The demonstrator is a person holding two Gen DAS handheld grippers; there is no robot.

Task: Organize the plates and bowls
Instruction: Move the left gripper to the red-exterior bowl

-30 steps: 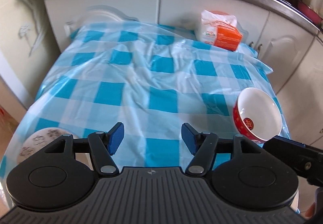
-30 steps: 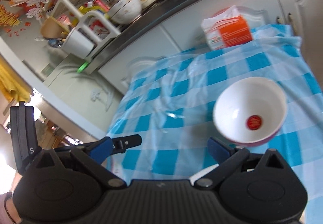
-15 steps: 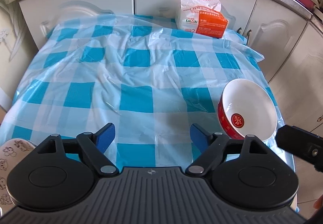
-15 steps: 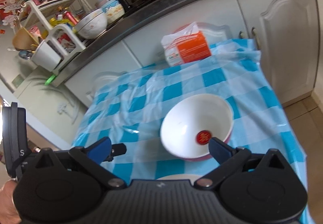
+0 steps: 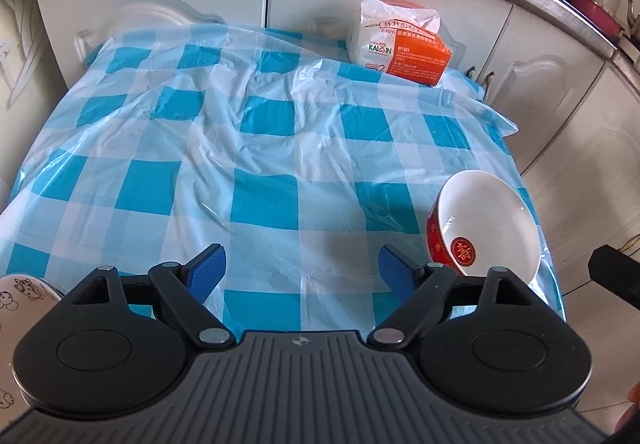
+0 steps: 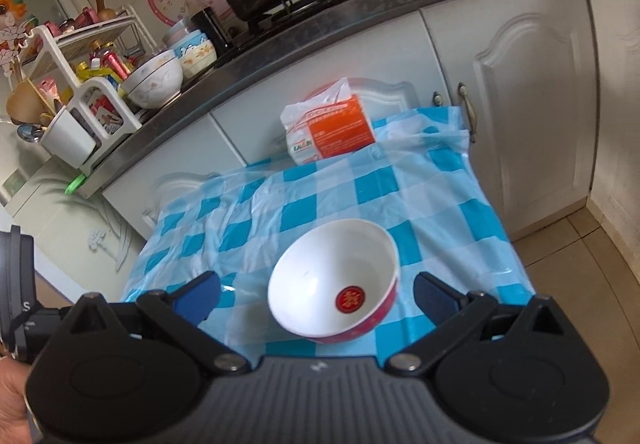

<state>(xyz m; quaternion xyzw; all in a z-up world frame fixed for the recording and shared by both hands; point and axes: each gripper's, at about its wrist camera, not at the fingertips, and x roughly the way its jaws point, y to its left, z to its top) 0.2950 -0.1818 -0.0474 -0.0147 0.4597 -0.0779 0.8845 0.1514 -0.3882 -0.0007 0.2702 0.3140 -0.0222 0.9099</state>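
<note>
cartoon-printed dish (image 5: pixel 18 294) cut off at left edge, partly behind left gripper (image 5: pixel 302 268)

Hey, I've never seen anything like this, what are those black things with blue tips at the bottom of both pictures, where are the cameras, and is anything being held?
Those are two hand-held grippers, no robot arm. A person carries one in each hand, and each has a fisheye camera looking forward along its two blue-padded fingers. One picture comes from the left gripper, the other from the right gripper. Both stand open and hold nothing. Below them is a table under a blue and white checked cloth. On it sit a red bowl with a white inside, near the right edge, and an orange and white packet at the far side. A patterned white dish peeks in at the left gripper's near left.
</note>
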